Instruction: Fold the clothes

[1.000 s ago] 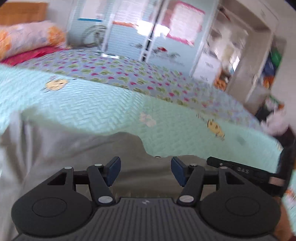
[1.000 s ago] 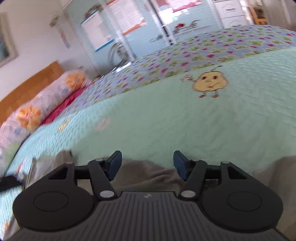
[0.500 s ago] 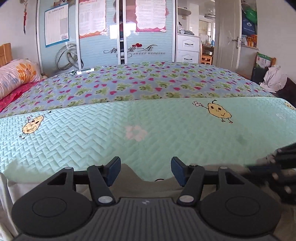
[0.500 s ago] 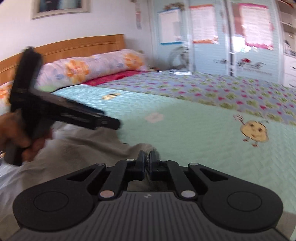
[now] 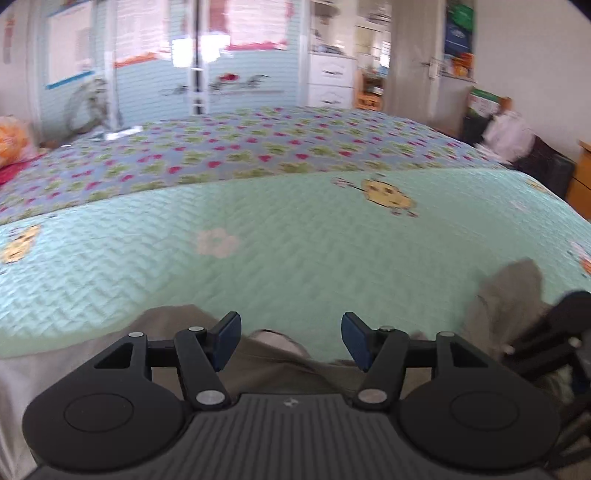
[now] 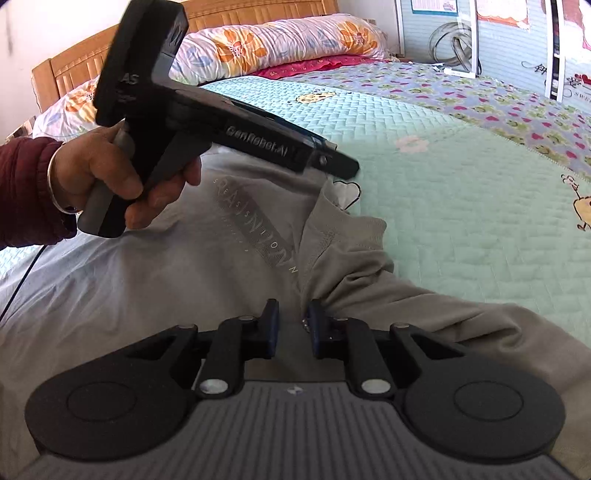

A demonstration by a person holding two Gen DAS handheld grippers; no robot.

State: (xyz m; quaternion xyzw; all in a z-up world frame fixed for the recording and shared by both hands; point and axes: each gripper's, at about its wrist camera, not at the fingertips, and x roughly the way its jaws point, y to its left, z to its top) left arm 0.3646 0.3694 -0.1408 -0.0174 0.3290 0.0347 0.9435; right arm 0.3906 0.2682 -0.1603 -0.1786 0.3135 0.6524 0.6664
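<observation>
A grey long-sleeved top (image 6: 207, 258) with pale lettering lies spread on the mint quilt (image 6: 461, 206). One sleeve (image 6: 354, 251) is folded over its body. My right gripper (image 6: 293, 323) sits low on the top where sleeve meets body, and its fingers stand a narrow gap apart, pinching a puckered fold of the cloth. My left gripper (image 5: 291, 339) hovers open over the top's far edge (image 5: 258, 363) with nothing between its blue pads (image 5: 229, 338). In the right wrist view the left gripper (image 6: 345, 170) is seen from the side, held by a hand (image 6: 110, 184) above the top.
The mint quilt (image 5: 295, 240) covers the bed's near half and a flowered blue cover (image 5: 240, 147) the far half. Pillows (image 6: 280, 40) and a wooden headboard (image 6: 236, 14) lie at one end. Wardrobe doors (image 5: 166, 74), drawers (image 5: 332, 81) and a door stand beyond the bed.
The right gripper shut on the grey top after being open a second ago, and its fingers now stand slightly wider. The left gripper stayed open and swung over the top's edge.
</observation>
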